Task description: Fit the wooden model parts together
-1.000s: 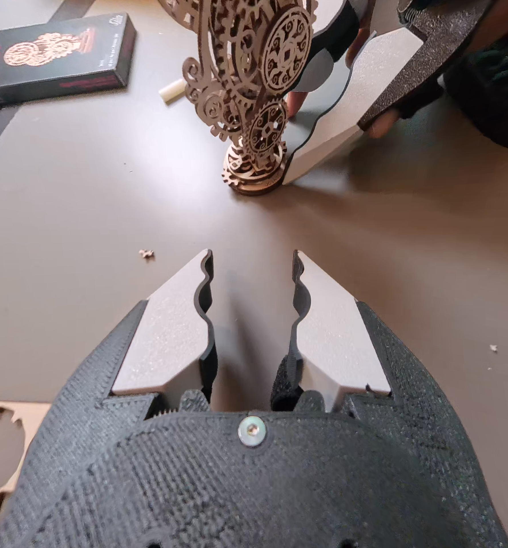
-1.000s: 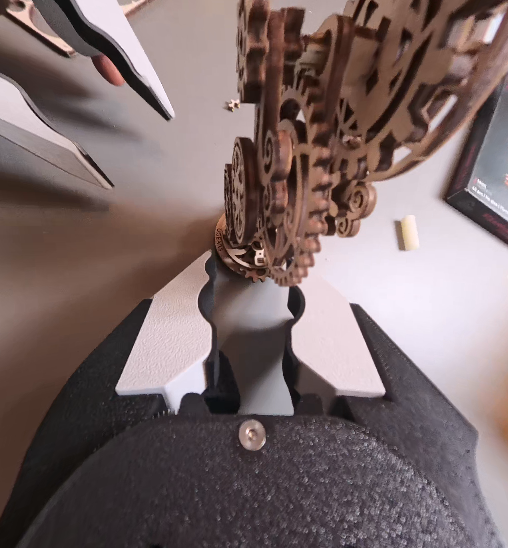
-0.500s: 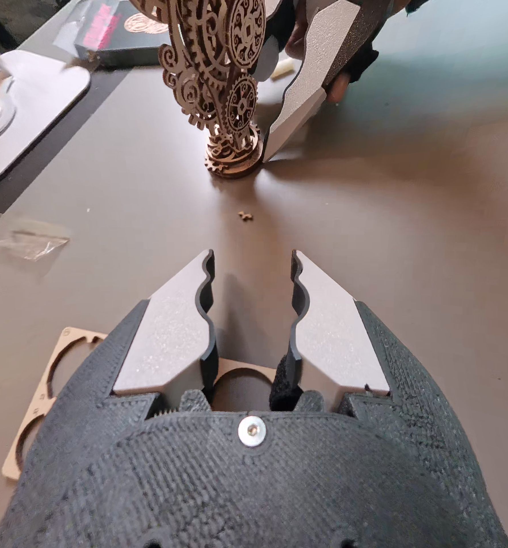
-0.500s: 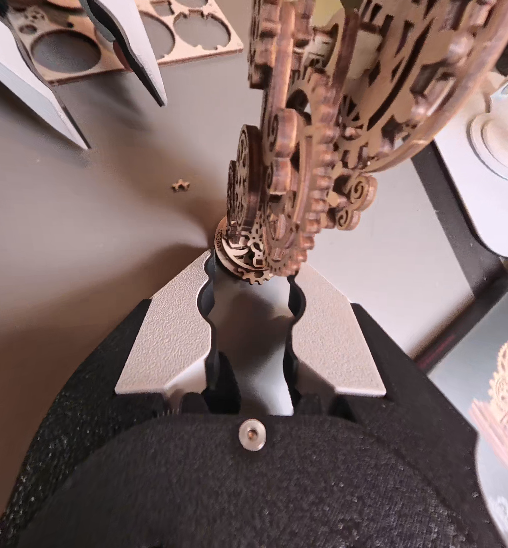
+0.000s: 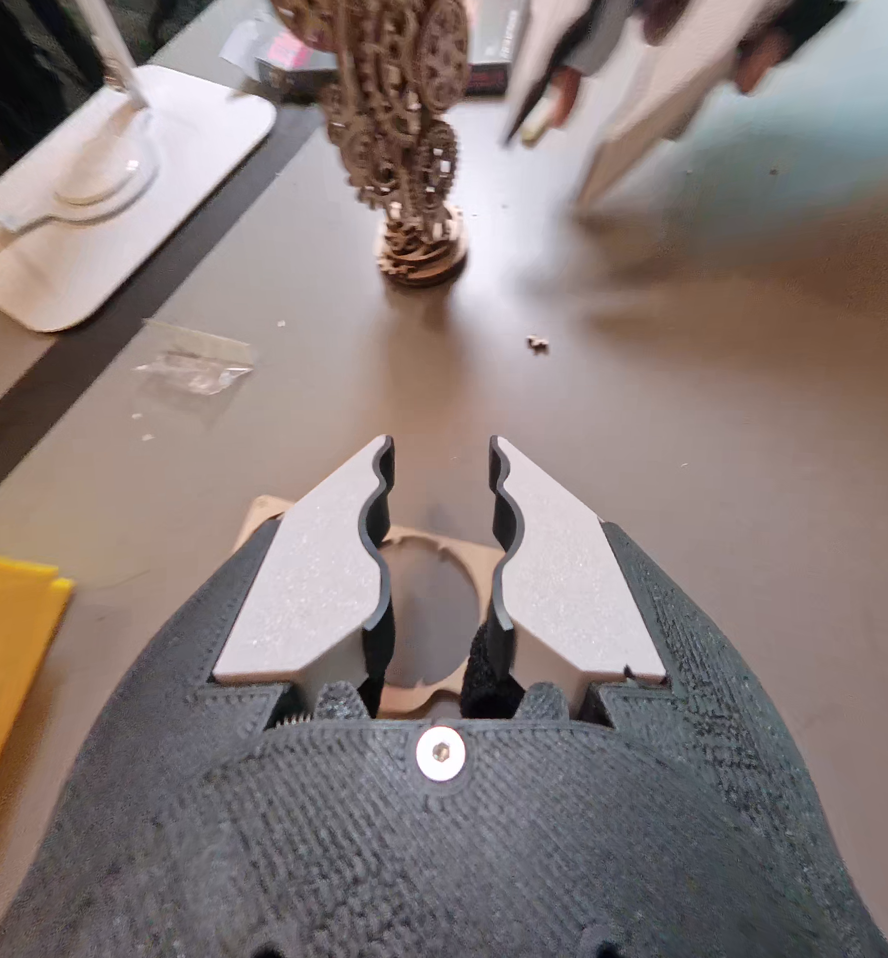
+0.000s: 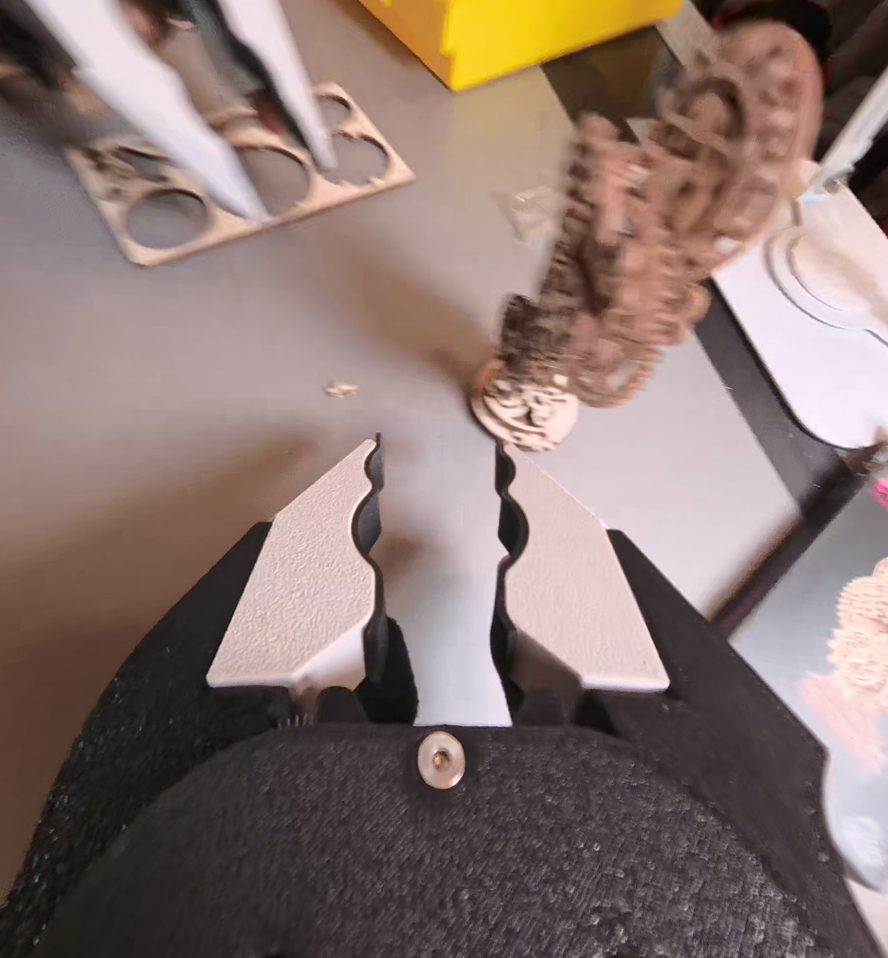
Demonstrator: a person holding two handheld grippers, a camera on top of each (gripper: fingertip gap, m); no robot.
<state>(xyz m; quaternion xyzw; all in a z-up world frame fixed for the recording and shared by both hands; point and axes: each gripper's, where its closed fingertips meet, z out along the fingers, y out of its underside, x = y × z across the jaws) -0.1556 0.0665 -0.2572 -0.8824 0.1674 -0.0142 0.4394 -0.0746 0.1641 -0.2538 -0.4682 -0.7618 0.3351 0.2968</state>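
Gearwork on this wooden model (image 5: 405, 129) looks thin, light and snappy, so the round base (image 5: 421, 254) seems the safest place to grab, not the lacy top. It stands upright on the grey table (image 5: 690, 414), with nothing holding it. Right gripper (image 6: 437, 451) sits just beside the base, fingers apart and empty. Left gripper (image 5: 440, 446) is farther back over the punched-out wooden sheet (image 6: 255, 207), also spread with nothing in it.
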